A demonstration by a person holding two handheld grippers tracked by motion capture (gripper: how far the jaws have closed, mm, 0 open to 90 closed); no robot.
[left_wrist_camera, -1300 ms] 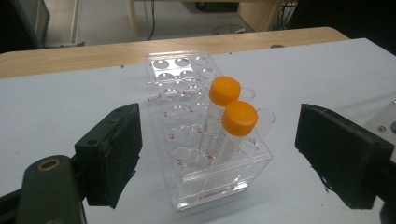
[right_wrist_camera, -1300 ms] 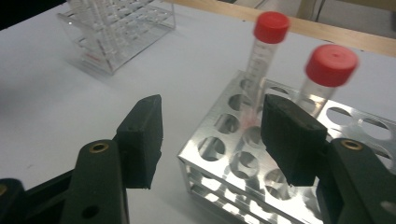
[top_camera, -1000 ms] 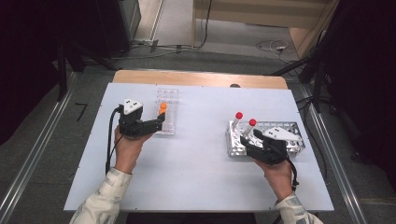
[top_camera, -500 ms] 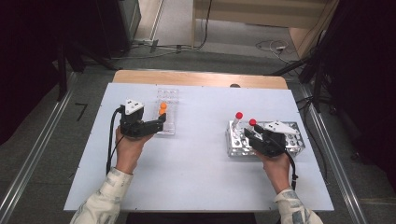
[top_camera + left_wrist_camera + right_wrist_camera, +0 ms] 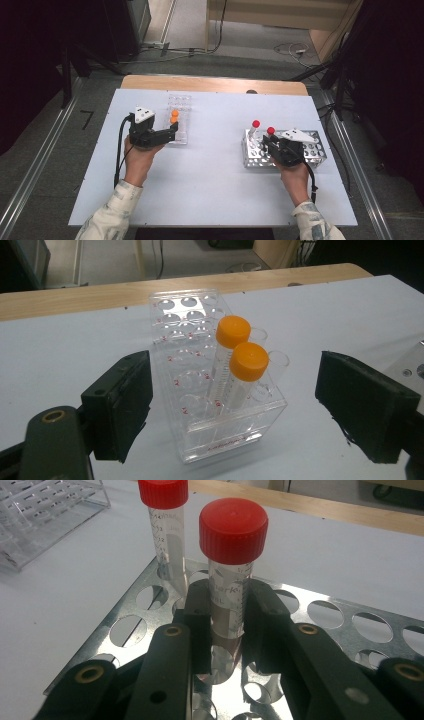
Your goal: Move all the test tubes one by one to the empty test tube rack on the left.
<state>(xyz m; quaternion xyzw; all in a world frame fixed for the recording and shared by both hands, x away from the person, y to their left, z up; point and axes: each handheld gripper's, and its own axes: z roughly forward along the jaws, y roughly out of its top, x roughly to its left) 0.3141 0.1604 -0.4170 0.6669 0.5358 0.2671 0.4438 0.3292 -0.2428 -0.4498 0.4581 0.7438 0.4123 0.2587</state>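
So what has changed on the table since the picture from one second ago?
The right gripper has just been closing its fingers on the nearer red-capped tube in the metal rack and now grips it. The left gripper is unchanged, open around the clear rack with two orange-capped tubes. The other red-capped tube has not moved.

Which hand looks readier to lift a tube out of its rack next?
Right, most likely. The right gripper has just been closing and its jaws clamp the nearer red-capped tube in the metal rack. The left gripper stands open around the clear rack, gripping nothing.
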